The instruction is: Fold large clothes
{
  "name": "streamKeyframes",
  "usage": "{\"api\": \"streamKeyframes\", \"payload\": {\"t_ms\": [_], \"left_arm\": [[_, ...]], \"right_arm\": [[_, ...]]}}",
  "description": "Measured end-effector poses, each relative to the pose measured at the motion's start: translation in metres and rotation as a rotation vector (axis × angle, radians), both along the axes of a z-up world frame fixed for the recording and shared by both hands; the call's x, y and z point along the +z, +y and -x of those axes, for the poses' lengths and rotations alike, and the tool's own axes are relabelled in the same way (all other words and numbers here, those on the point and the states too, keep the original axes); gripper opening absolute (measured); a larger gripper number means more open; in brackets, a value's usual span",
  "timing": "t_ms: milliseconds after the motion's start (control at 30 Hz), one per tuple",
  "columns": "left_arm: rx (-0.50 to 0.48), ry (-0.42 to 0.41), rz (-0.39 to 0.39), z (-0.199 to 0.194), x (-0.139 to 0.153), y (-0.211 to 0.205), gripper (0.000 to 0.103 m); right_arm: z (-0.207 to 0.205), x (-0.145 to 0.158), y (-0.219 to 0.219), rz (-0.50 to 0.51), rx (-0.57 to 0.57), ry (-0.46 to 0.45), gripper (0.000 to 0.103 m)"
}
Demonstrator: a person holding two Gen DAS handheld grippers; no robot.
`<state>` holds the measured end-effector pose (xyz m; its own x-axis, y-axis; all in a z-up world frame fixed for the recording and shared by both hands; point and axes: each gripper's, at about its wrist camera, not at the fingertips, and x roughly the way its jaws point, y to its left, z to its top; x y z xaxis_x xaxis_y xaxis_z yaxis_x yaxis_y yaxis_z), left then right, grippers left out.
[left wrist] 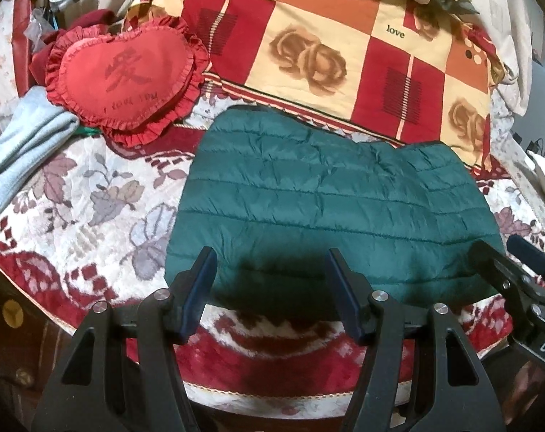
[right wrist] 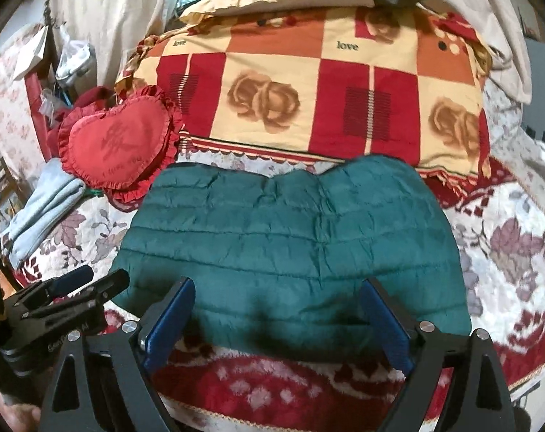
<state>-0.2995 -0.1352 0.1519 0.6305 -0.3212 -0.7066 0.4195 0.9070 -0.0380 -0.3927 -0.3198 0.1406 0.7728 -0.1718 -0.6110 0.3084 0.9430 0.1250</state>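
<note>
**Green quilted jacket lies folded on the bed, both grippers spread and empty at its near edge**

Left wrist view: The left gripper [left wrist: 270, 288] stands wide apart with nothing between its fingers, poised just over the near hem of the green quilted jacket [left wrist: 330, 208]. The jacket lies flat on the floral bed blanket [left wrist: 92, 208] as a compact, roughly rectangular bundle, its far edge close to the checked rose-print quilt [left wrist: 326, 46] piled at the head of the bed. No sleeves or collar show, so it looks already folded at least once. The right gripper [left wrist: 503, 252] enters from the right edge beside the jacket's near right corner; its fingers look parted, with no cloth in them. A red heart-shaped cushion [left wrist: 124, 75] and a light blue folded garment [left wrist: 23, 147] sit off to the left, well apart from the jacket, likely set aside to leave working room.

Right wrist view: The right gripper [right wrist: 277, 309] is likewise wide and empty, its blue pads [right wrist: 171, 316] flanking the jacket's near hem [right wrist: 290, 252]. The left gripper [right wrist: 88, 280] hovers by the near left corner. With both tools at the near edge, a fair judgement is that they are placed either to take the hem for another fold or to let go of a finished one; which cannot be told.
</note>
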Motion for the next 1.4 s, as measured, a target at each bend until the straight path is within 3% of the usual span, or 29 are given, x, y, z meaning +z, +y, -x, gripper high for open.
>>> {"api": "streamKeyframes", "payload": {"t_ms": [400, 967, 1267, 1400], "left_arm": [[0.028, -0.085, -0.018, 0.004, 0.008, 0.003, 0.062], [0.052, -0.115, -0.085, 0.010, 0.003, 0.001, 0.062], [0.065, -0.177, -0.141, 0.018, 0.003, -0.002, 0.062], [0.056, -0.166, -0.133, 0.017, 0.003, -0.002, 0.062]], "right_arm": [[0.005, 0.007, 0.018, 0.120, -0.010, -0.066, 0.091], [0.011, 0.000, 0.014, 0.052, -0.008, -0.066, 0.092], [0.011, -0.003, 0.014, 0.041, -0.009, -0.059, 0.092], [0.011, -0.005, 0.014, 0.038, -0.009, -0.056, 0.092]]}}
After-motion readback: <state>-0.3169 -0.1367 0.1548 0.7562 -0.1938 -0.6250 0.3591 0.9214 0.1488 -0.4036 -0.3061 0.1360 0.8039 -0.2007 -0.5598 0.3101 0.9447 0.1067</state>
